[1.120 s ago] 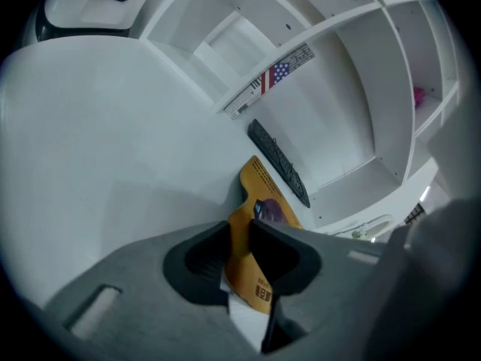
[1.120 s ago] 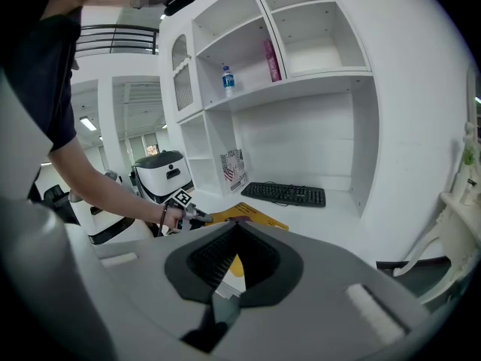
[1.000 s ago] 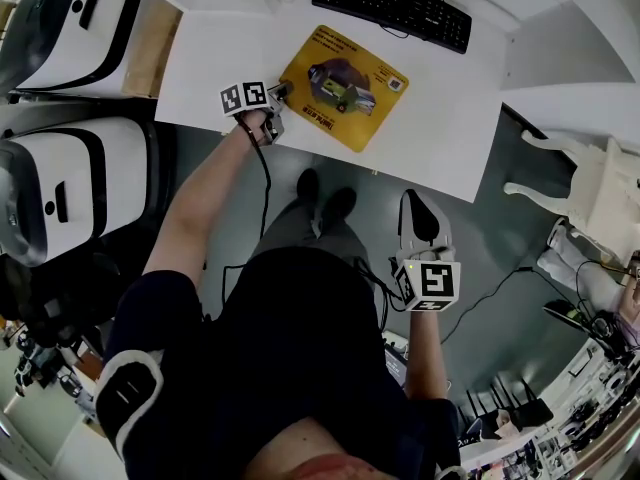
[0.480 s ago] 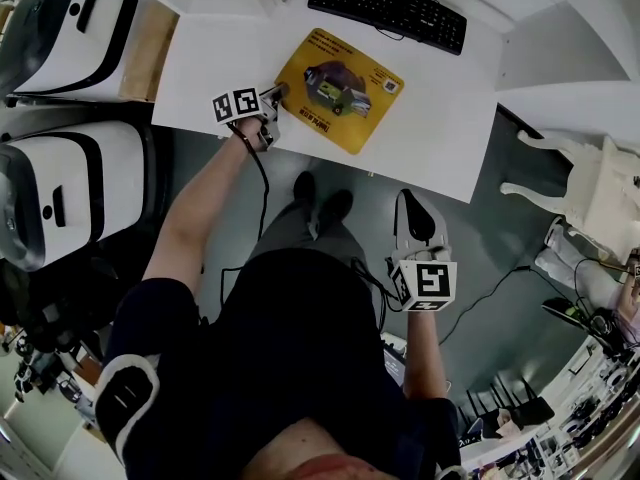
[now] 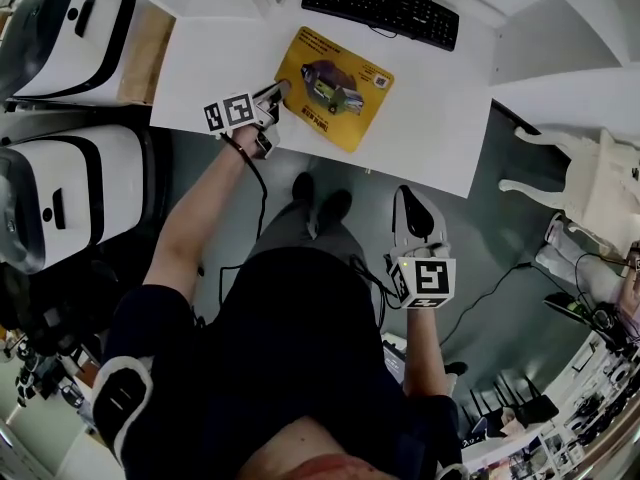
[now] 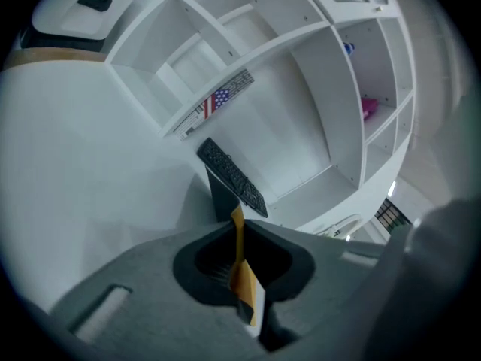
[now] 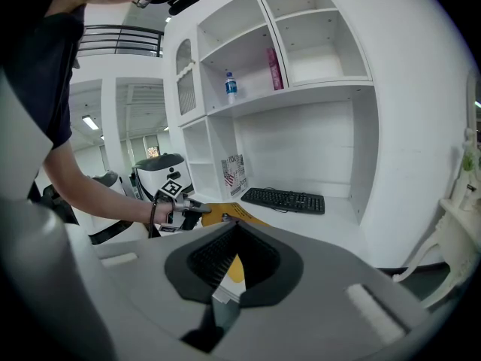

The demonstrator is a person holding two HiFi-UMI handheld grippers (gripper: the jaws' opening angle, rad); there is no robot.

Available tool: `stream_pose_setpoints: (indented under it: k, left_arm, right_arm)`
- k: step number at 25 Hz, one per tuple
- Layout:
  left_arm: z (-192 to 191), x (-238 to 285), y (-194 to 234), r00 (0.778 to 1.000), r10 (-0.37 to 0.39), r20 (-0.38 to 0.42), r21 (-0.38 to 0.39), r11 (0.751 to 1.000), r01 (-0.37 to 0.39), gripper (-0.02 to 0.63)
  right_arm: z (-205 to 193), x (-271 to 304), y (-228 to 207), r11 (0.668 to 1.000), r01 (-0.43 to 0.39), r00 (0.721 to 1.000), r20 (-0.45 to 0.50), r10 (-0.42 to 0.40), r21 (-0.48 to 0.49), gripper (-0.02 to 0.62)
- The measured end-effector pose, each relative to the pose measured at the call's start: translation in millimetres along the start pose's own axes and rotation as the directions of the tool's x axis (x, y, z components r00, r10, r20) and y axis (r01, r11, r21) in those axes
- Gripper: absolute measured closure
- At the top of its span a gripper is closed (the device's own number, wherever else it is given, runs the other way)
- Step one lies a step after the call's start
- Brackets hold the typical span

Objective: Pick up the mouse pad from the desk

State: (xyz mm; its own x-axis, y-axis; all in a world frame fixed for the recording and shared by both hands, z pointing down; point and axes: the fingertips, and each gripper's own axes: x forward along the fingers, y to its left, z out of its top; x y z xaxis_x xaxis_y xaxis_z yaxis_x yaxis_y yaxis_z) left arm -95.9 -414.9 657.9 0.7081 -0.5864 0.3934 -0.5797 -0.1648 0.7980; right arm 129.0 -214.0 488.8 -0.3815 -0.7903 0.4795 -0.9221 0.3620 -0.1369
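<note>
Pinching a corner of the yellow rectangular printed mouse pad point(image 5: 335, 86), which lies just before the black keyboard point(image 5: 380, 8) on the white desk point(image 5: 430, 118), the left claw point(image 5: 277, 91) is clamped tight. Lift steadily, avoiding the keyboard. The right claw point(image 5: 415, 213) hangs closed and empty.

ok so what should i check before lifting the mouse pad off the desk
1. Left claw shut on the mouse pad: ok. The left gripper view shows the pad's edge between its jaws.
2. Nothing resting on the pad: ok, its top is bare.
3. Keyboard apart from the pad: ok, there is a gap at the pad's far edge.
4. Enough pad in the grip: cannot tell. Only the near left corner is held, so the pad may droop when lifted.
5. Right claw out of the way: ok. It is shut, empty, and hangs off the desk, nearer the person.
</note>
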Motion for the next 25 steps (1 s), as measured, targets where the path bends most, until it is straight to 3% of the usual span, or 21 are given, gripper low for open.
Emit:
stream_pose_setpoints:
  k: [8,14,20,25]
  left_arm:
    - [16.5,-11.2,-62.3,0.997,-0.060,0.037,0.151,0.987,0.054,0.592]
    - [35.0,-22.6,-109.5,0.986,-0.144,0.078,0.182,0.975,0.128,0.592]
    - [62.1,-33.2,-163.4,0.974,-0.201,0.099,0.314,0.935,0.161,0.592]
    - [77.7,-42.7,-193.1,0.971,-0.212,0.110,0.423,0.894,0.147,0.592]
  right_arm:
    - [2.8,-5.3,-1.1,1.000,-0.001,1.000,0.015,0.001,-0.006,0.597]
    - [0.4,-12.4,1.6,1.000,-0.001,1.000,0.022,0.002,-0.011,0.597]
    - [1.9,-14.8,-0.3,1.000,0.000,0.999,0.033,0.000,-0.010,0.597]
    - [4.1,-18.3,-0.4,1.000,0.002,0.999,0.045,-0.002,-0.013,0.597]
